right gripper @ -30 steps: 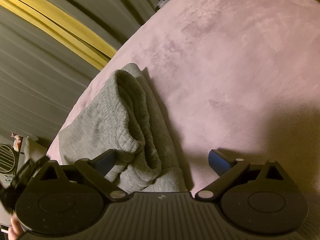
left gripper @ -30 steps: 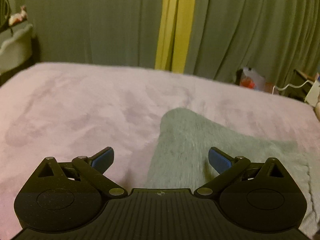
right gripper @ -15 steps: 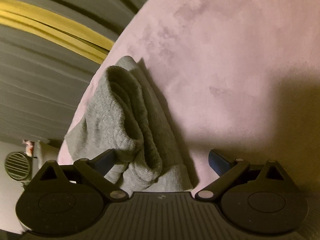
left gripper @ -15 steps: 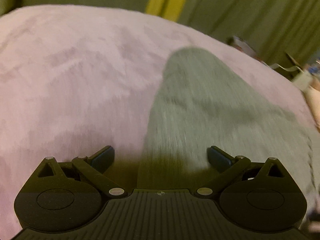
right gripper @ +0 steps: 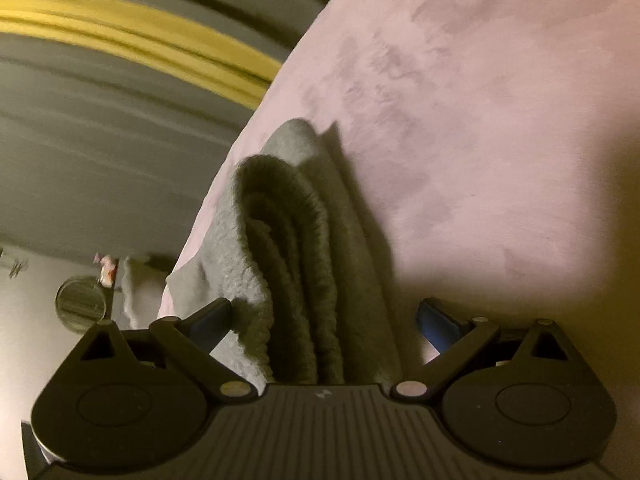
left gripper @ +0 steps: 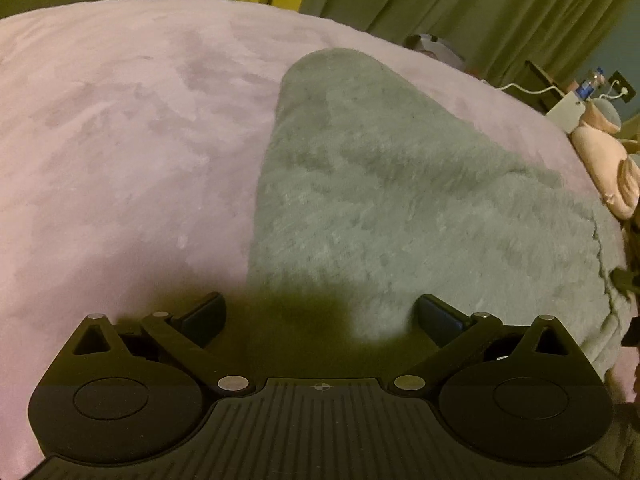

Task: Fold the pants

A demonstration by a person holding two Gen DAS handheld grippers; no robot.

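**Grey pants partly folded on a pink bed, both grippers open**

A pair of grey knit pants (left gripper: 400,200) was seen lying on a bed covered by a pink plush blanket (left gripper: 120,140). In the left wrist view, the pants were spread flat, narrowing to a rounded end far from the camera. The left gripper (left gripper: 320,316) was held low over the near edge of the fabric, its jaws spread wide and nothing gripped between them.

In the right wrist view, the pants (right gripper: 288,248) were shown edge-on, with several layers stacked and a ribbed edge curled over on top. The right gripper (right gripper: 324,316) was positioned with its jaws wide apart on either side of that stacked edge; no grip had been closed on it.

At least one fold was judged to be done, since layers were visible. The bundle was still long and loose, so a further fold and some flattening were judged to remain. Green curtains (left gripper: 460,0) were seen behind the bed.
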